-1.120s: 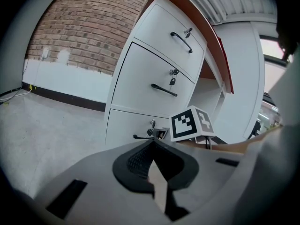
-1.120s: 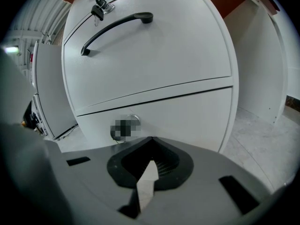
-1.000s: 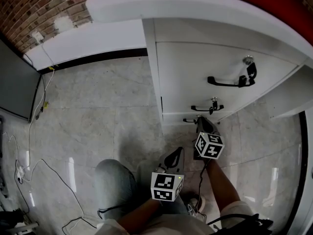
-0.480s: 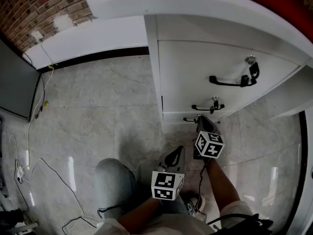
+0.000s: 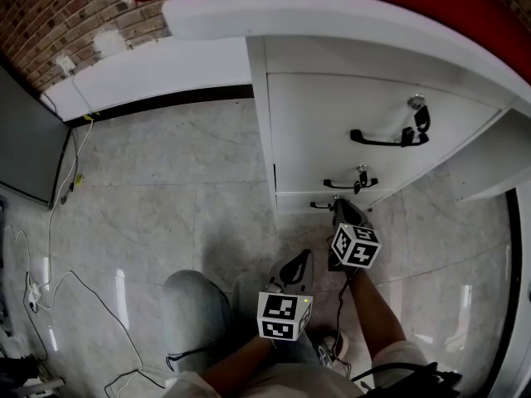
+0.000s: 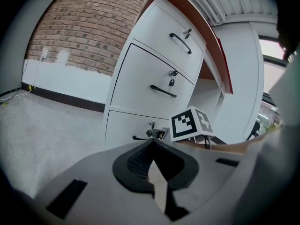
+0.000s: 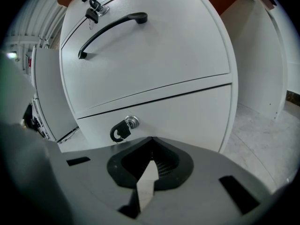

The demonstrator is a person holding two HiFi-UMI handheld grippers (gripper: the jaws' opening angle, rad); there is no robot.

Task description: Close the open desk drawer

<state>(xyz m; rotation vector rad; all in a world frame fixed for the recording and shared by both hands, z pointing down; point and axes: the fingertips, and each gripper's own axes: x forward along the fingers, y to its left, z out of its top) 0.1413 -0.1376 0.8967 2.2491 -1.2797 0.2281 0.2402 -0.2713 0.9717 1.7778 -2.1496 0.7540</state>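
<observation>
Right, quick look. Desk (image 5: 332, 15) has a pedestal of 3 white drawers stacked under its top, each w/ a black handle and a lock. Bottom drawer (image 7: 187, 121) is the one I'm at. It sits lowest, just above the floor (image 5: 166, 189), at the desk's front edge. In right gripper view its front fills the frame close up. Its right edge lines up w/ the middle drawer (image 7: 154, 64) above, w/ only a thin dark seam between them. Can't tell from any view whether there's a gap behind the front.

Right claw (image 5: 341, 214) is closed, jaws together w/ nothing between them. Its tip is right at the bottom front, just beside the bottom handle (image 5: 322, 206); I can't confirm actual contact. A key (image 7: 117, 131) hangs in that drawer's lock, just above and left of the jaws.

Left claw (image 5: 295, 265) is also closed and empty. It sits back over the floor, well apart from the drawers, near the person's knee (image 5: 195, 309). It points twd the pedestal, so left gripper view shows all 3 fronts and the right claw by the bottom handle. Brick wall (image 6: 84, 27) stands behind, and cables (image 5: 62, 280) run along the floor's left edge.
</observation>
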